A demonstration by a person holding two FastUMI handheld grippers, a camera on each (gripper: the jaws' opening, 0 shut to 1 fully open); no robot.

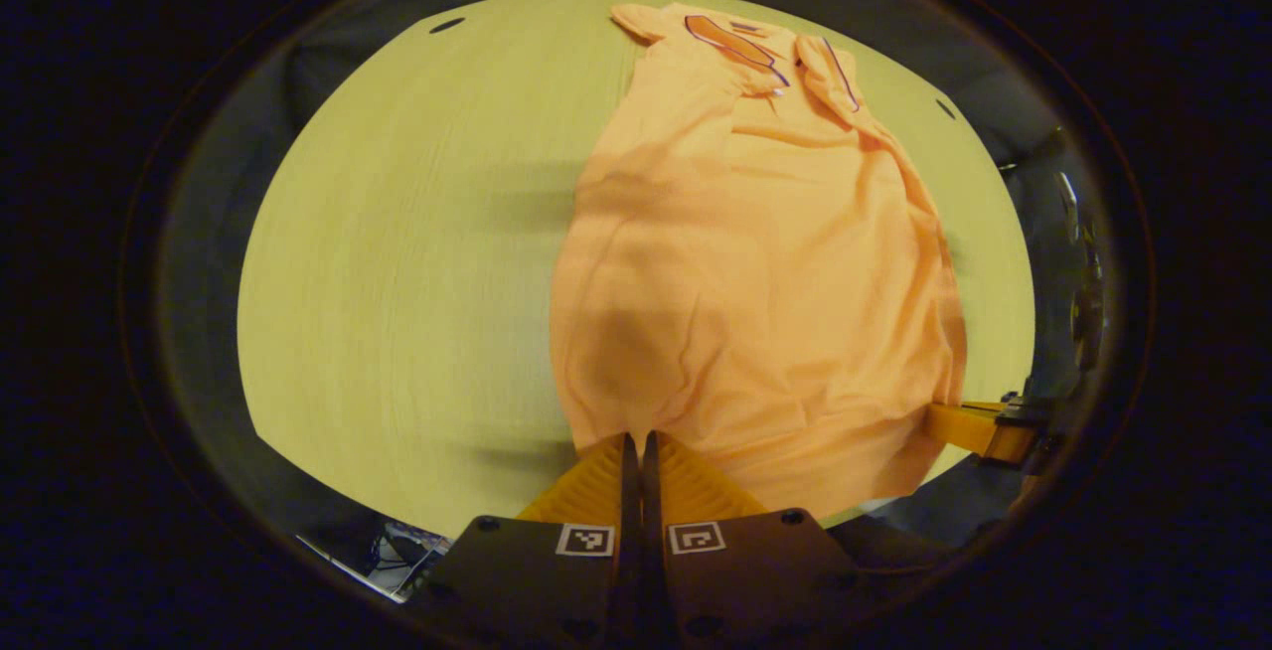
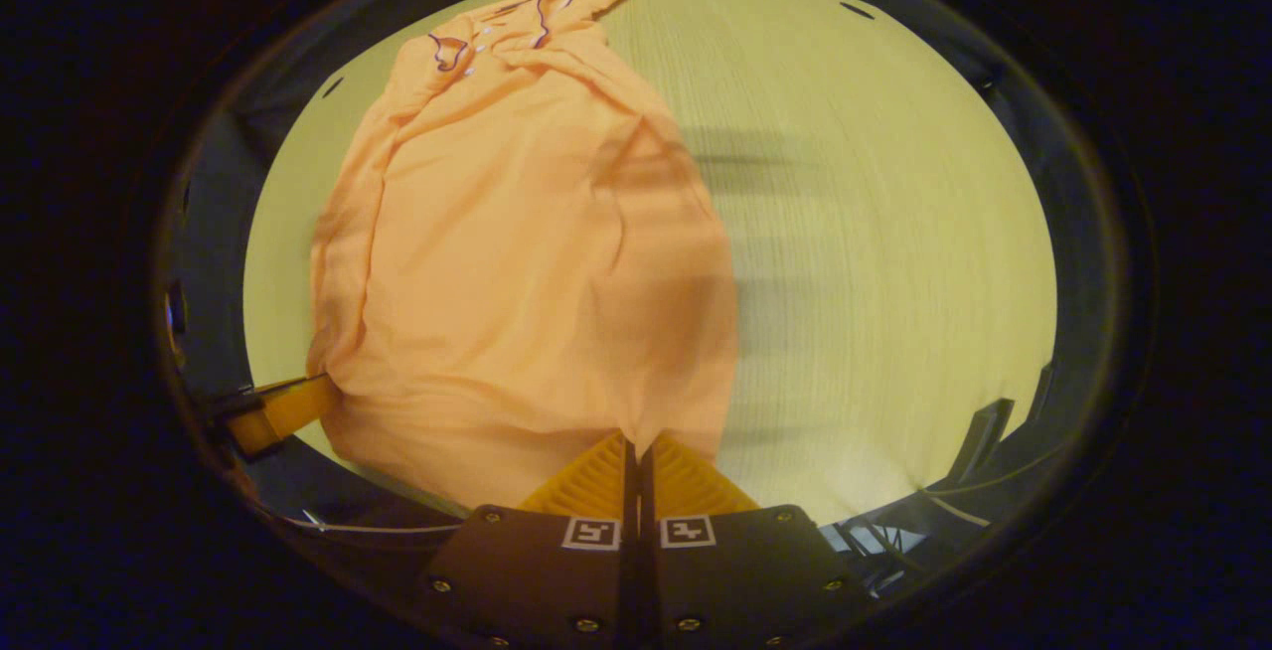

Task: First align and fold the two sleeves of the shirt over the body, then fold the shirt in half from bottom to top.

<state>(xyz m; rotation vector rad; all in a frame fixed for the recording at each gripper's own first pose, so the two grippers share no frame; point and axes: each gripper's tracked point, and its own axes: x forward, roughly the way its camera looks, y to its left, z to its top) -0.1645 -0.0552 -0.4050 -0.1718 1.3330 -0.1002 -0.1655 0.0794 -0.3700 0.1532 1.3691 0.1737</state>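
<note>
A: Status at your left gripper (image 1: pixel 636 443)?

B: Fingers pinched together on the shirt (image 1: pixel 755 262) hem corner. Your right gripper (image 2: pixel 636 446) clamps the opposite corner likewise.

A: Progress?

B: Sleeves appear folded over the body; the bottom-to-top fold remains. The shirt is thin, soft, wrinkled knit with a collar (image 1: pixel 740 39), lying flat on the pale wood-grain table (image 1: pixel 397 262).

Recording booth: pale wooden table (image 1: pixel 397 282), dark surround.
</note>
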